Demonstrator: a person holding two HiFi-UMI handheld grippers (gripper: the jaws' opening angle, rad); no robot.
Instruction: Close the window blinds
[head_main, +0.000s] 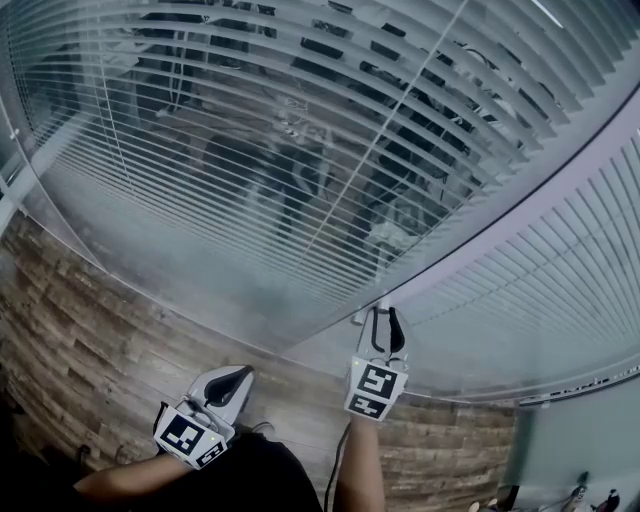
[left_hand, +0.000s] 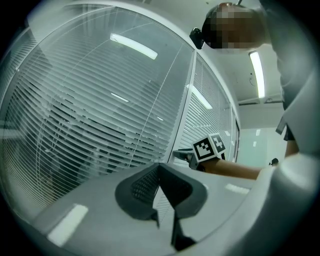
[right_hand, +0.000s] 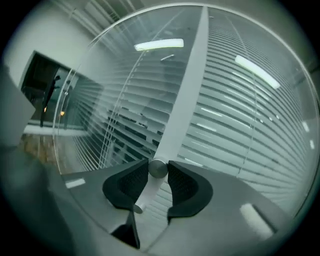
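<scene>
White slatted blinds (head_main: 250, 130) hang behind the left glass pane, tilted part open so a dark room shows through. The right pane's blinds (head_main: 560, 260) look flatter and paler. On the white frame post (right_hand: 185, 90) between the panes sits a small silver knob (right_hand: 158, 170) with a short lever below it. My right gripper (right_hand: 158, 162) is shut on that knob, a pad on either side; in the head view it (head_main: 385, 322) reaches up to the post. My left gripper (head_main: 240, 376) hangs lower left, shut and holding nothing, its tips (left_hand: 160, 166) meeting.
Below the glass lies a wood-plank floor (head_main: 90, 320). A grey wall or door (head_main: 570, 440) stands at the lower right. The glass reflects ceiling lights (left_hand: 134, 46). The person's sleeve and arm (head_main: 360, 470) run down from the right gripper.
</scene>
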